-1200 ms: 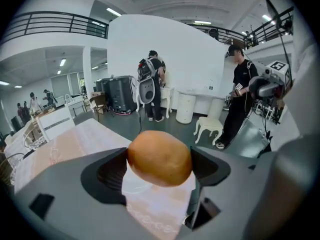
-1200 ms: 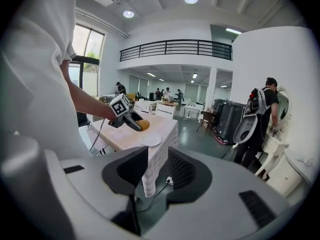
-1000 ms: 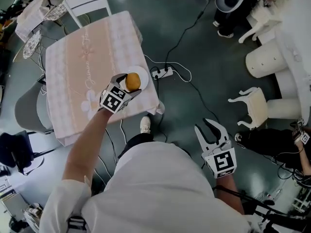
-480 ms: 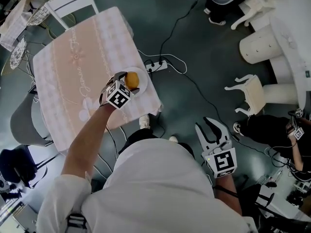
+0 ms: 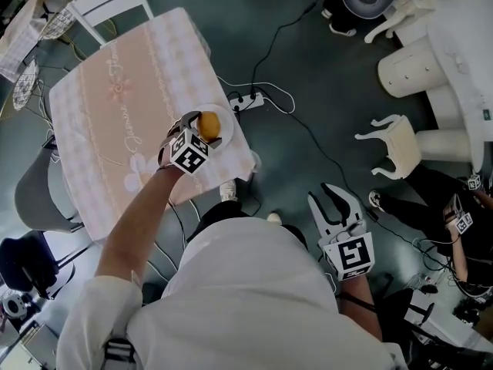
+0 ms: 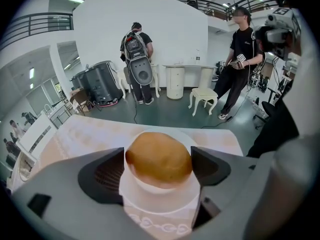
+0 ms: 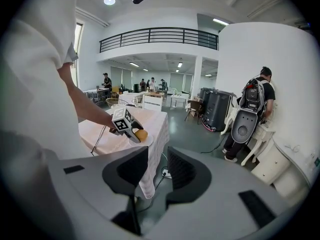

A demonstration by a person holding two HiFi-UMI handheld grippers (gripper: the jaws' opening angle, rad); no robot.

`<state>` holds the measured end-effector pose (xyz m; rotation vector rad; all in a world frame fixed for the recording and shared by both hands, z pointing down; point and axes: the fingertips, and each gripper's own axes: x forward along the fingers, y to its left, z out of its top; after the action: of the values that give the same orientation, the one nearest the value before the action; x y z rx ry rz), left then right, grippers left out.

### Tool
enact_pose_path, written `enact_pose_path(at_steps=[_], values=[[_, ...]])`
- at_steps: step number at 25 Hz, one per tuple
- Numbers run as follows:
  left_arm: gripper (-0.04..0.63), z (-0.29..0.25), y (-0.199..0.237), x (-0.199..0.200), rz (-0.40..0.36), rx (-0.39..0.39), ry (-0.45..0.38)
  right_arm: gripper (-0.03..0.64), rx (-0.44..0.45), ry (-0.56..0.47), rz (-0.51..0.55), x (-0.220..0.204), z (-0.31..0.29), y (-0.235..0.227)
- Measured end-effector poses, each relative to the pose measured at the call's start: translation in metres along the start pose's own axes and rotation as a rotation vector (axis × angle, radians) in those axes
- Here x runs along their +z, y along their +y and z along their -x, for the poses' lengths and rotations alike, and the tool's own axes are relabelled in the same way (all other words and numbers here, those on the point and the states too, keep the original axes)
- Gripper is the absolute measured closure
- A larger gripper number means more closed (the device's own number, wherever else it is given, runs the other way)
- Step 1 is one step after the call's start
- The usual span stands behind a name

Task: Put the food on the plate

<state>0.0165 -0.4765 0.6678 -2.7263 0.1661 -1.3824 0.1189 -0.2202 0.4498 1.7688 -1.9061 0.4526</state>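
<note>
A round golden-brown bun [image 5: 209,125] sits between the jaws of my left gripper [image 5: 204,130], which is shut on it. It is held just over the small white plate [image 5: 226,120] at the near right corner of the pink-clothed table [image 5: 123,99]. In the left gripper view the bun [image 6: 159,158] fills the gap between both pads, with the plate [image 6: 160,199] right beneath it. I cannot tell whether the bun touches the plate. My right gripper [image 5: 337,203] hangs low at my right side over the floor, open and holding nothing [image 7: 158,166].
A white chair [image 5: 108,2] stands at the table's far end and a grey chair [image 5: 38,195] at its left. A power strip [image 5: 250,99] and cables lie on the floor right of the table. A small white stool [image 5: 400,149] and people stand further right.
The left gripper has stayed over the plate with the bun, sinking slightly toward it. The right gripper has hardly moved.
</note>
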Motion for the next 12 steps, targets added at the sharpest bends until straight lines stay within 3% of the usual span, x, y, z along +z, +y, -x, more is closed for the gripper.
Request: enact_pose_path(at_steps=[12], values=[[0.178, 0.020, -0.004, 0.016, 0.023, 0.029, -0.063, 0.488, 0.028, -0.015, 0.014, -0.005, 0.008, 0.000]])
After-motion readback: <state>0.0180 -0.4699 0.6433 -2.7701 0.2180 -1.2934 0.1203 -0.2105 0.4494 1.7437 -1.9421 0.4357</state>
